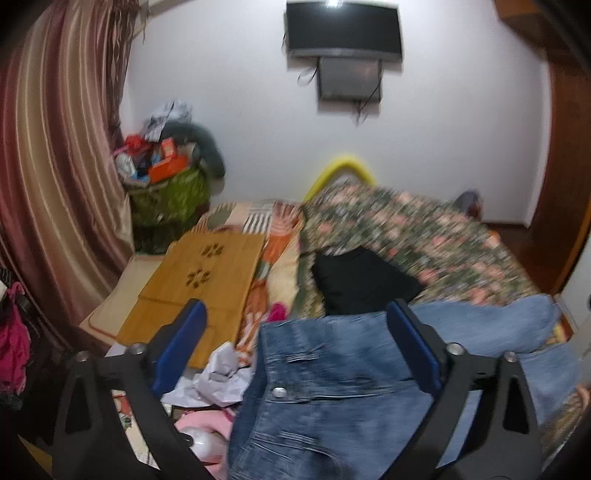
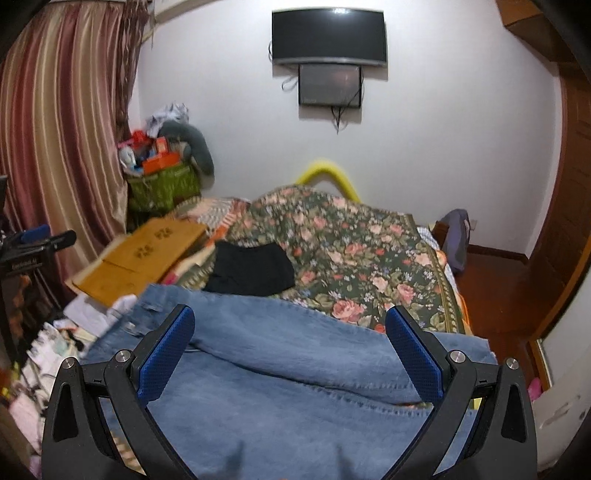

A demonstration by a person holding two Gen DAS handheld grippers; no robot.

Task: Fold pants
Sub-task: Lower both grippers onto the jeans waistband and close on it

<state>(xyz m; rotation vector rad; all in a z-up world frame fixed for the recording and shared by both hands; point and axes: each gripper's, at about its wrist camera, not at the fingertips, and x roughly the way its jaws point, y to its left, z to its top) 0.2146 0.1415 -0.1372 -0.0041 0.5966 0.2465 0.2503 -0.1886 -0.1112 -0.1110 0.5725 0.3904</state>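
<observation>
Between the blue pads of the left gripper (image 1: 297,319), jaws spread wide, lies the waistband end of the blue jeans (image 1: 332,387); the pads don't press on the denim, nothing is gripped. A metal button (image 1: 279,392) & belt loops show on the waistband, w/ the button a bit left of centre between the fingers.

Right gripper (image 2: 291,326) also stands wide, nothing pinched. It hangs over the leg part of the jeans (image 2: 295,387), seams running across under it. Whether either set of fingertips touches the cloth can't be told; both views are a bit blurred.

The jeans lie spread across the near end of a bed, waistband toward the left, legs toward the right. Just beyond them on the floral bedspread (image 2: 369,251) sits a folded black garment (image 2: 251,271), apart from the denim in the right wrist view.

Left of the jeans: crumpled white paper (image 1: 221,373) & pink items by the bed edge. Farther left a wooden lap board (image 1: 199,280) w/ paw-print cutouts lies flat.

Beyond the bed, a yellow curved bar (image 1: 343,170) rises at the far end. Back-left corner holds a green basket (image 1: 170,195) heaped w/ boxes & clothes, beside striped brownish-pink curtains (image 1: 55,166). On the white back wall hangs a dark TV (image 1: 343,29) w/ a smaller screen (image 1: 349,79) under it, cables dangling. A brown wooden door (image 2: 569,184) is at far right.
</observation>
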